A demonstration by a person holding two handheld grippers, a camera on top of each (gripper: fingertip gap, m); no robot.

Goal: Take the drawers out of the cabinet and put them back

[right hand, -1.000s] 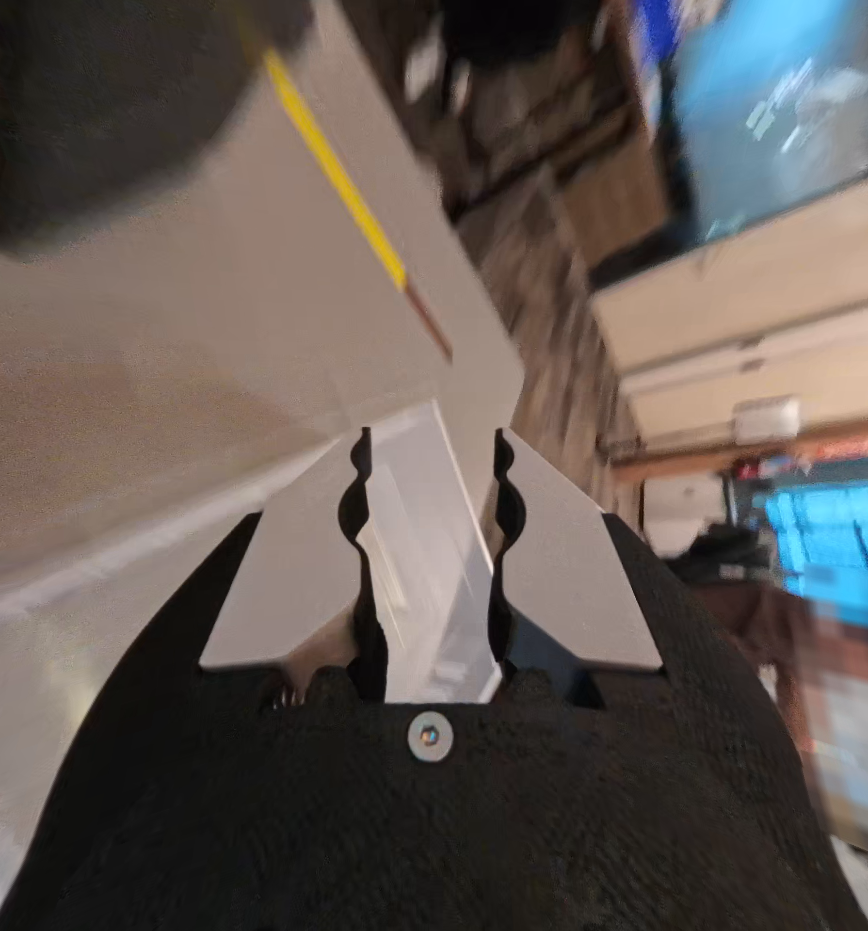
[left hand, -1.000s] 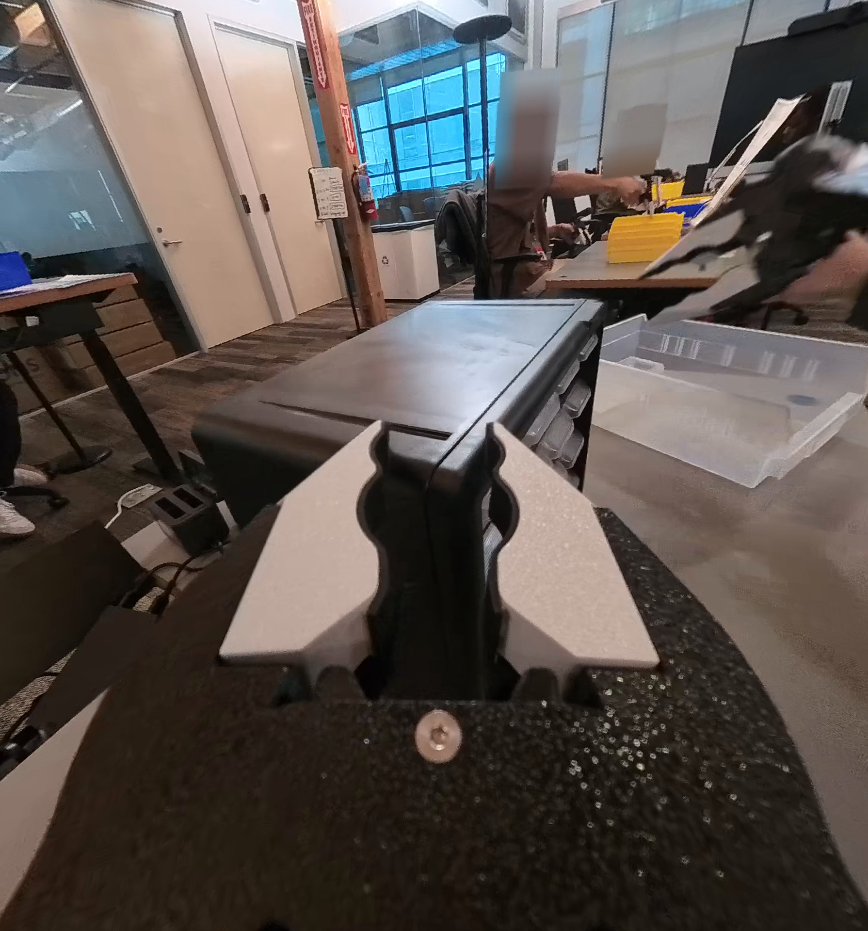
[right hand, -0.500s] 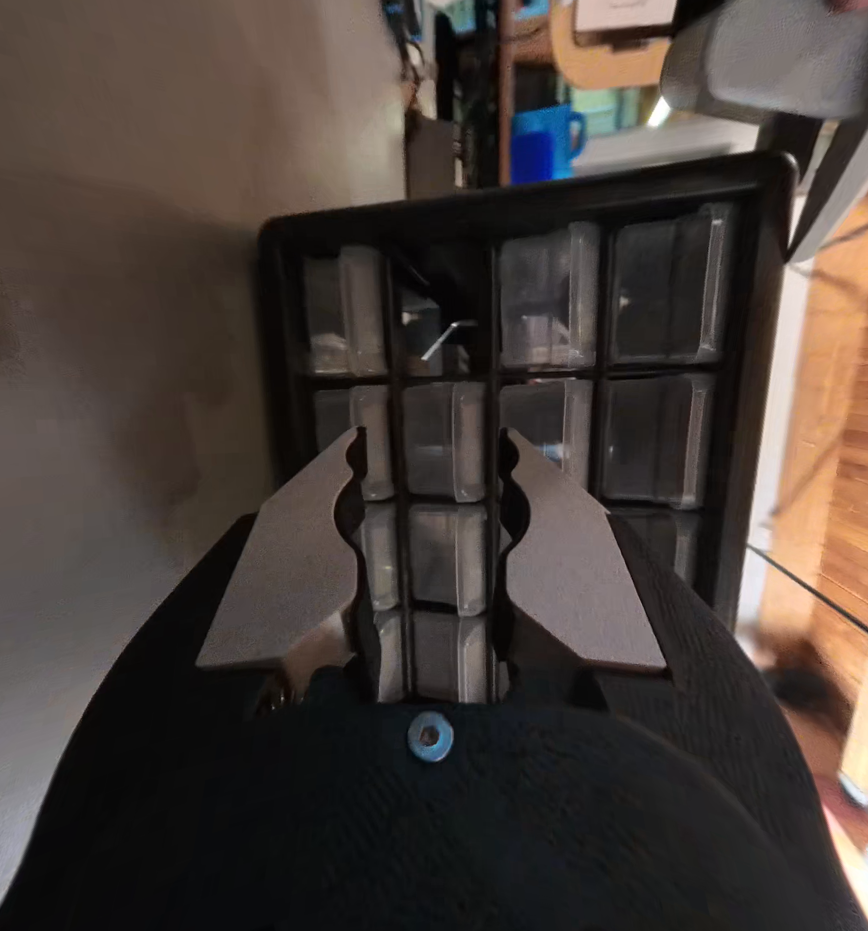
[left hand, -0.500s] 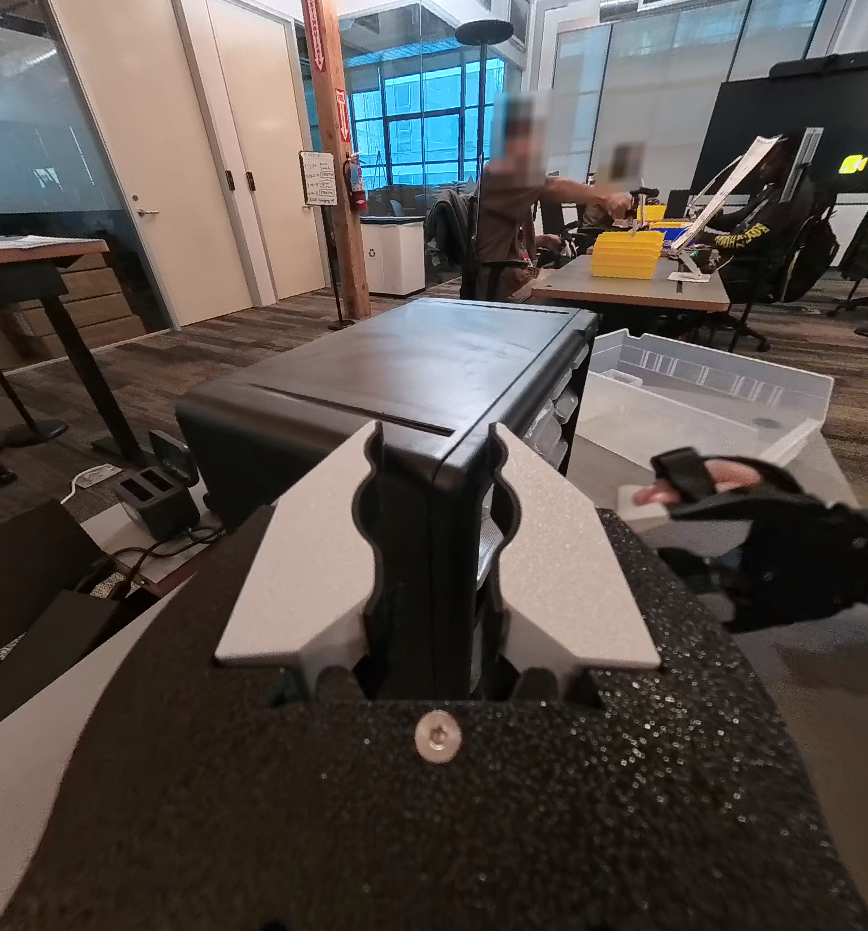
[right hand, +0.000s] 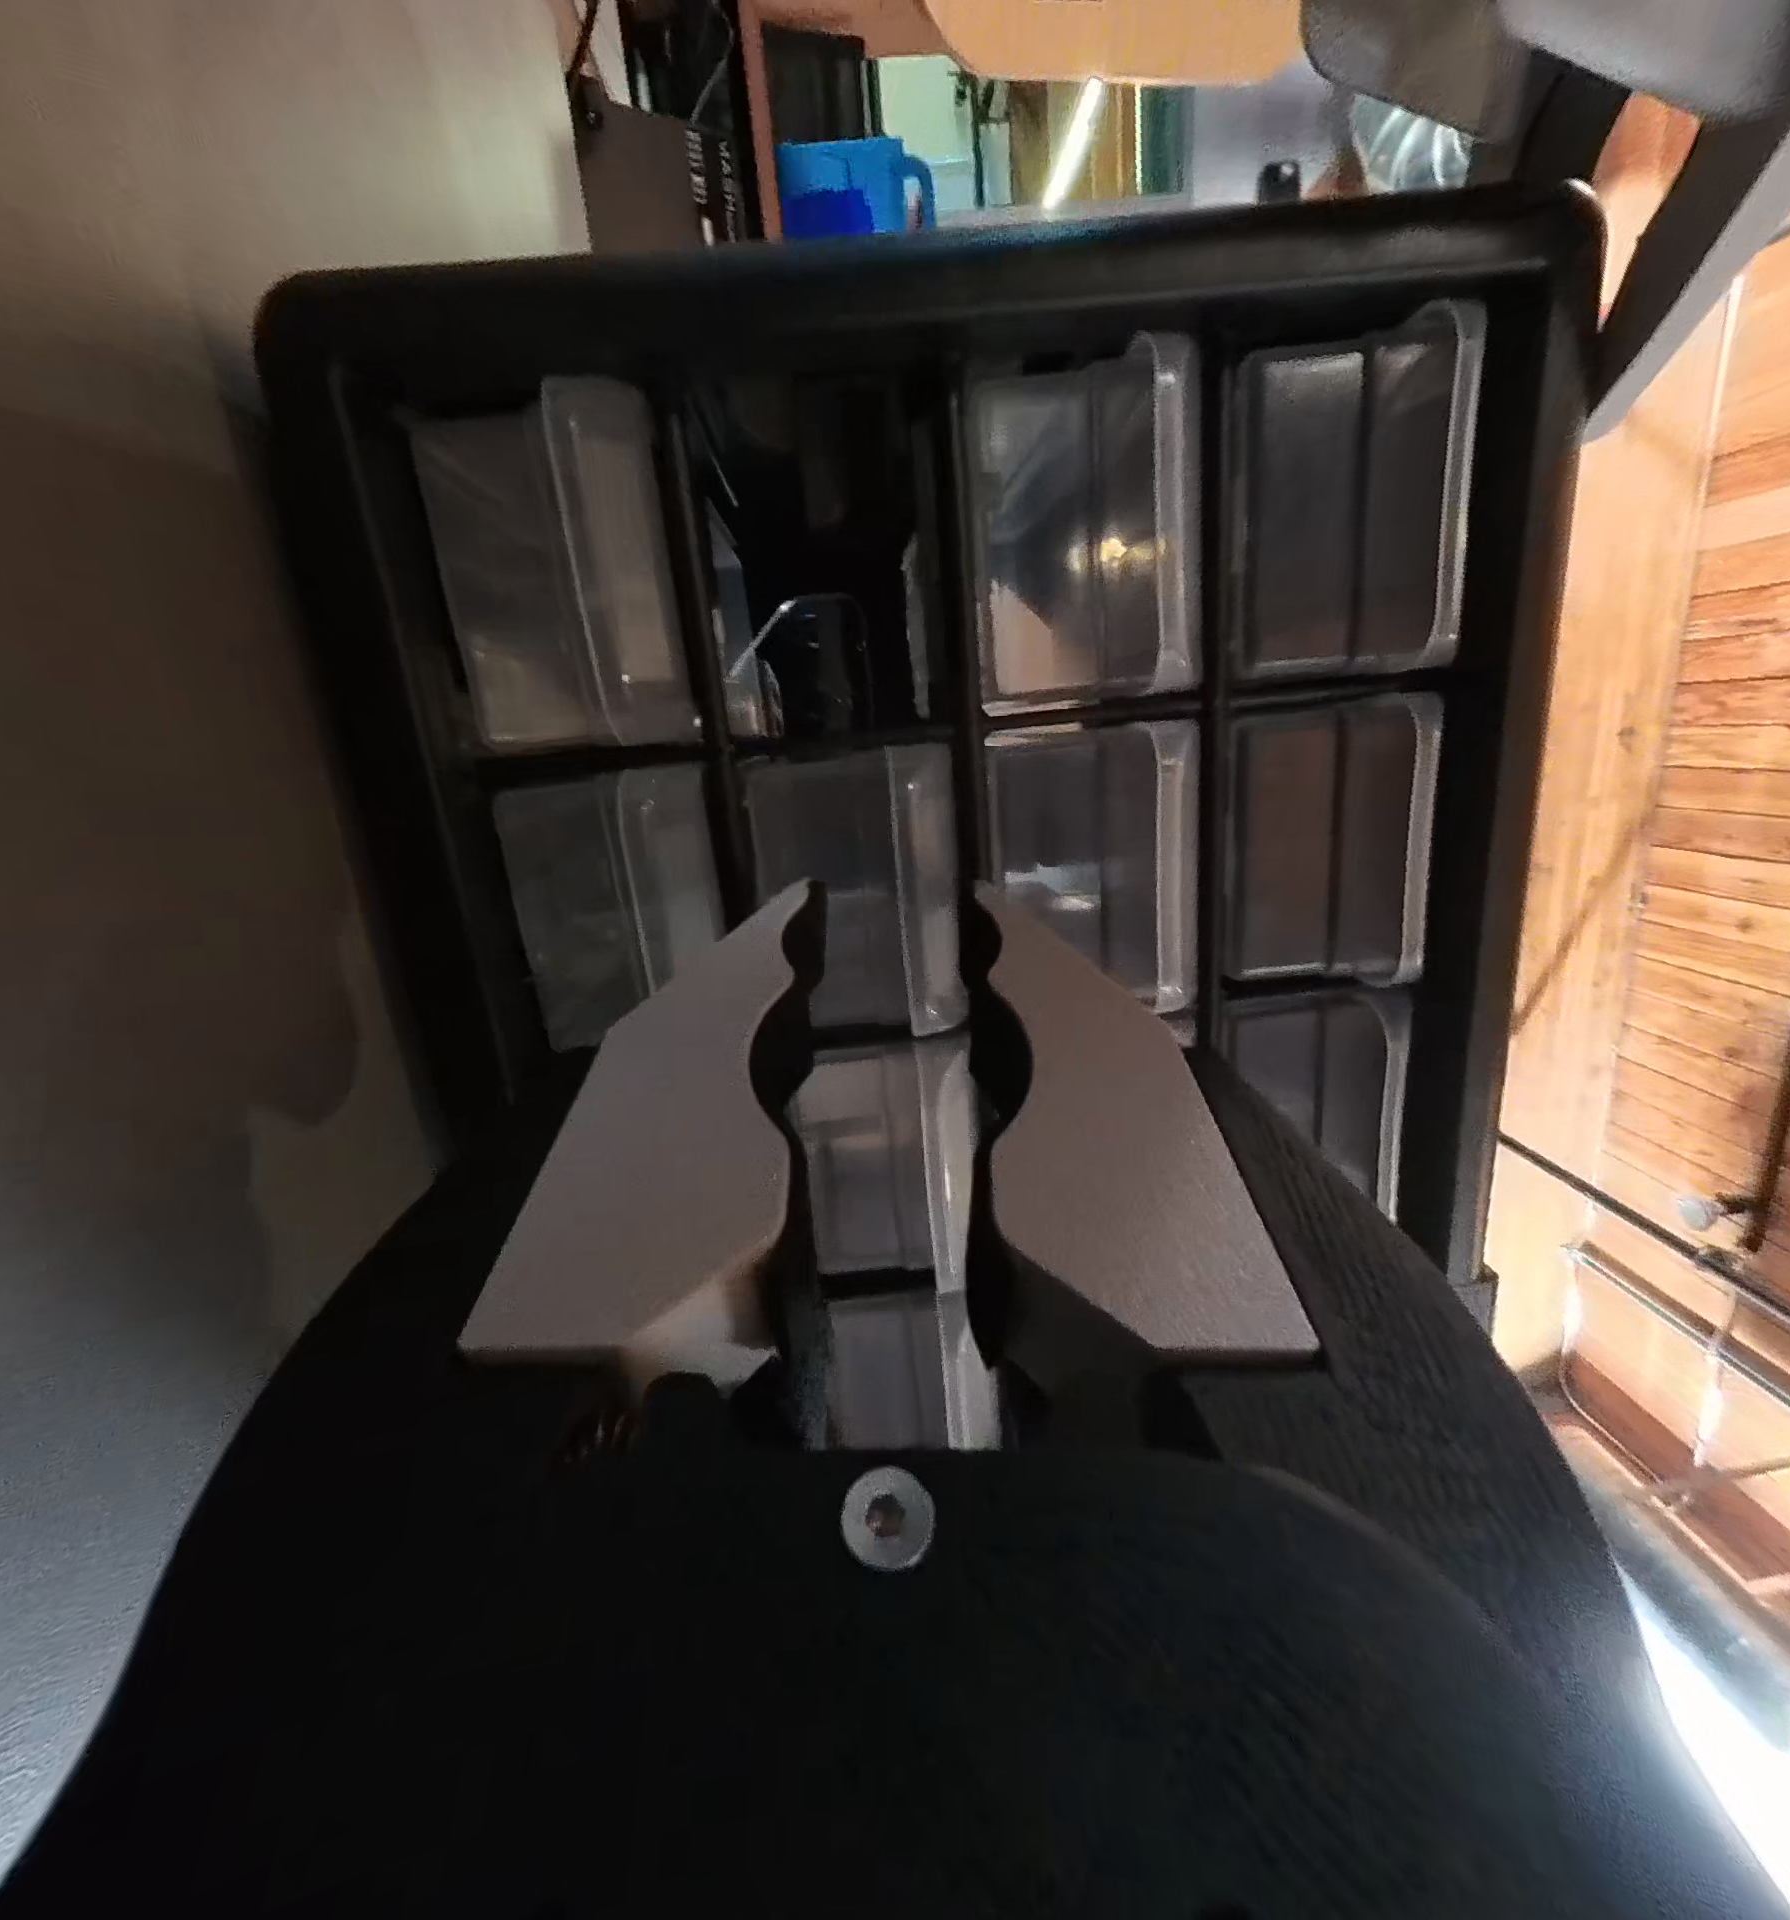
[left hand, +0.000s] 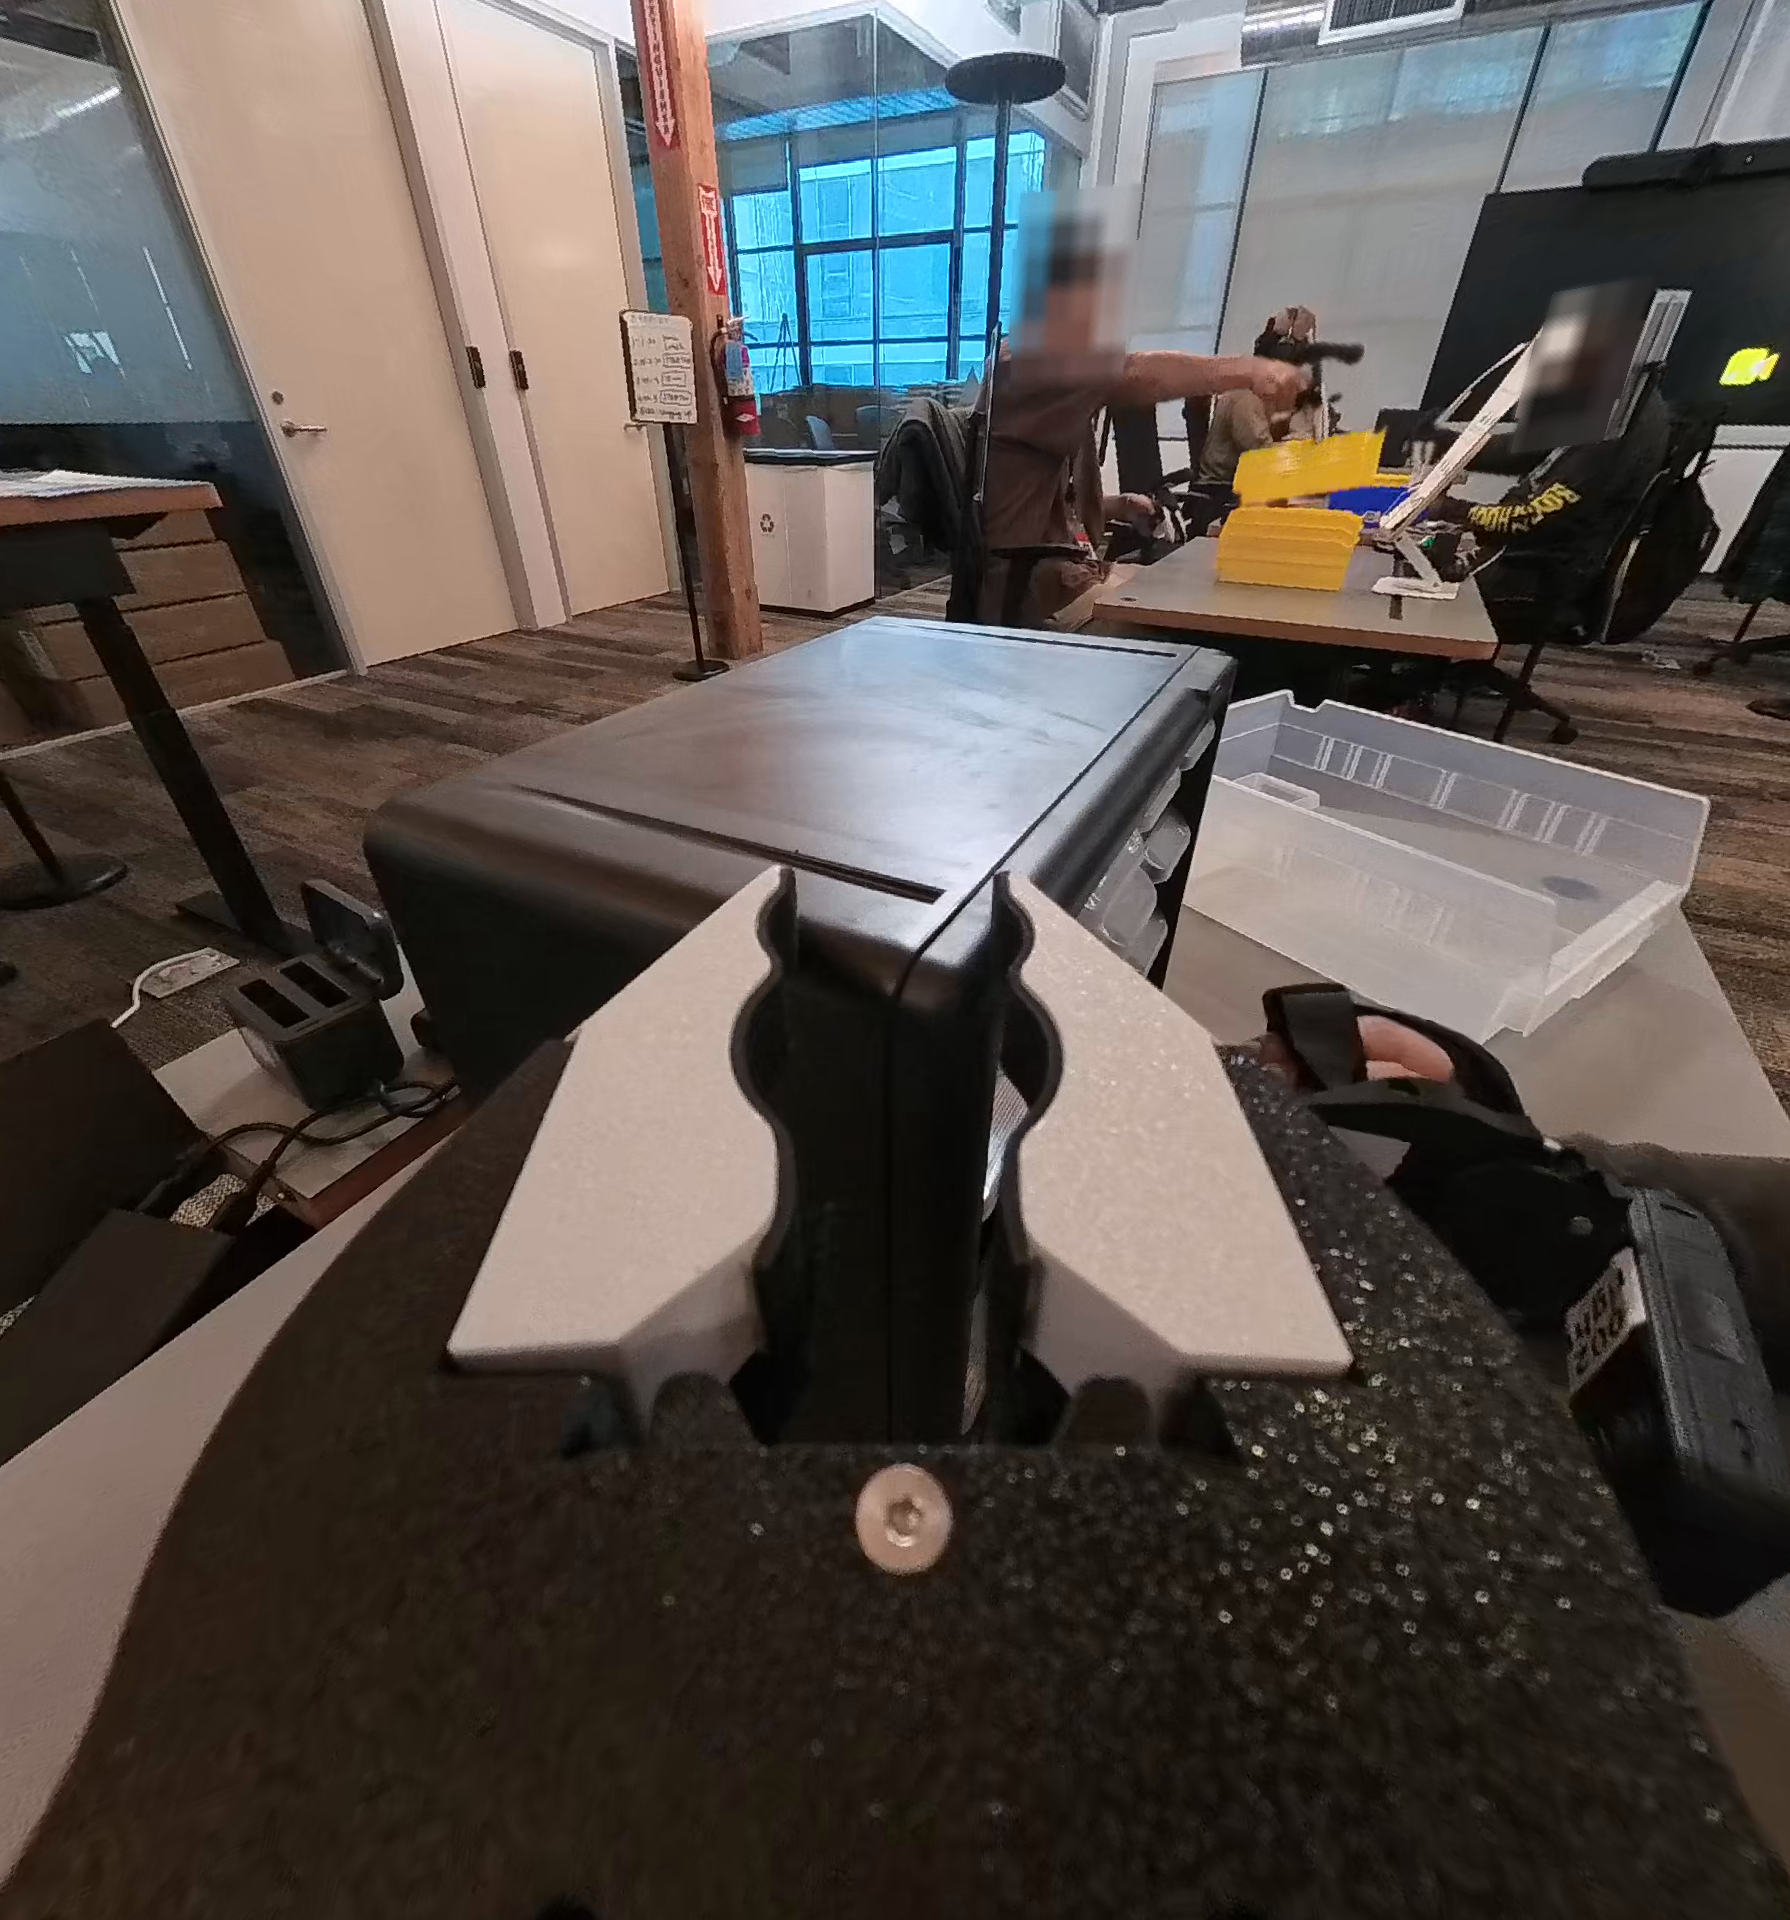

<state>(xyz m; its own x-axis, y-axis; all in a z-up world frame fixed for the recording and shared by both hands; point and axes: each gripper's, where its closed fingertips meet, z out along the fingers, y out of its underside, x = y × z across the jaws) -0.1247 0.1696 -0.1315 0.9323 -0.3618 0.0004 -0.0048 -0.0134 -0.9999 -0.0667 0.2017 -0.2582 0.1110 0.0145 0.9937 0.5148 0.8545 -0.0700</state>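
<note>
Left gripper (left hand: pixel 891 935) clamps the black cabinet's (left hand: pixel 870 748) near corner on the table (left hand: pixel 1639 1070); right gripper (right hand: pixel 891 935), fingers narrowly parted (gripping nothing), faces its clear drawers (right hand: pixel 1088 530); one slot empty.

A dark wood-plank floor (left hand: pixel 371 727) runs to cream double doors (left hand: pixel 434 343) and a wooden pillar (left hand: pixel 699 416). Blue-lit grid windows (left hand: pixel 870 270) glow behind. Yellow plastic bins (left hand: pixel 1286 540) sit on a wooden desk (left hand: pixel 1306 618).
</note>
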